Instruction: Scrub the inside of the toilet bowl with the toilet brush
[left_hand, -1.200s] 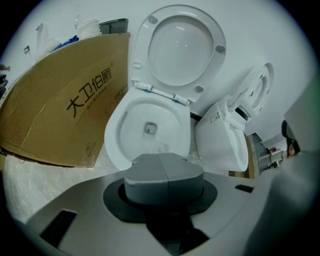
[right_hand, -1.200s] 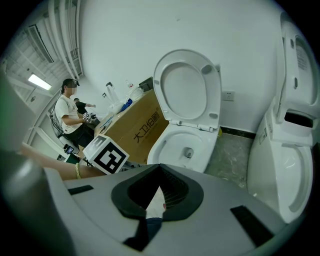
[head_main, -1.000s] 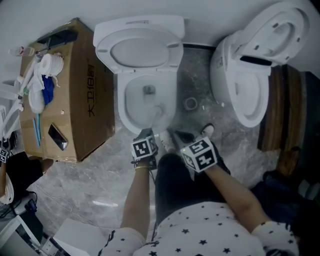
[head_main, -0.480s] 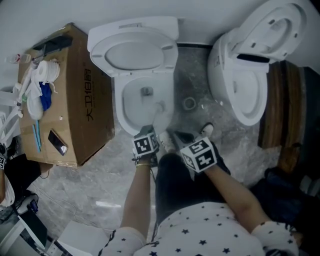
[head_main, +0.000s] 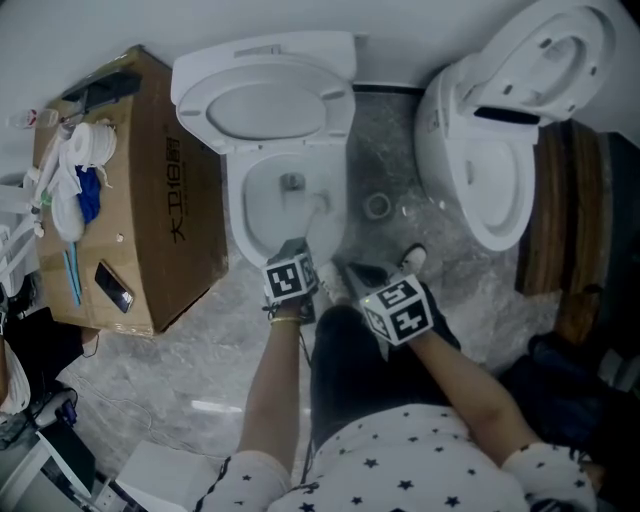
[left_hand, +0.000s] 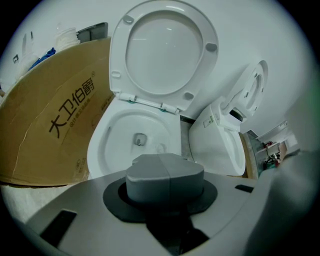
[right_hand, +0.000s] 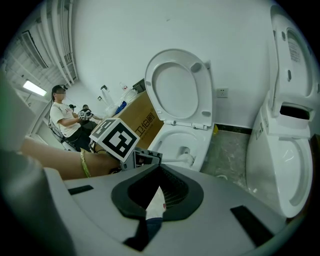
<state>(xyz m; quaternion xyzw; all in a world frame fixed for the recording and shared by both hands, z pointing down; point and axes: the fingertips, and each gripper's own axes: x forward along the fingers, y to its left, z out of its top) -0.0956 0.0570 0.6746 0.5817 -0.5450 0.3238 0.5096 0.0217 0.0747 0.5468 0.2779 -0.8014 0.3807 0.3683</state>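
A white toilet bowl (head_main: 258, 215) stands open, its seat and lid (head_main: 270, 105) raised against the wall. The white toilet brush (head_main: 318, 208) reaches down inside the bowl, its head on the right inner wall near the drain. My left gripper (head_main: 297, 260) hangs over the bowl's front rim, shut on the brush handle. In the left gripper view its grey jaws (left_hand: 165, 172) meet, with the bowl (left_hand: 120, 130) and the brush head (left_hand: 161, 148) beyond. The right gripper view shows the brush (right_hand: 186, 159) running from the left gripper (right_hand: 145, 159). My right gripper (head_main: 352, 274) is open and holds nothing.
A cardboard box (head_main: 160, 200) with cloths and a phone on top stands left of the toilet. A second toilet (head_main: 500, 170) with raised lid stands to the right, with a floor drain (head_main: 379, 207) between them. A seated person (right_hand: 65, 117) is off to the left.
The brush head has slid a little farther up the bowl's inner wall, and my left gripper has followed it toward the bowl. The right gripper has stayed put.
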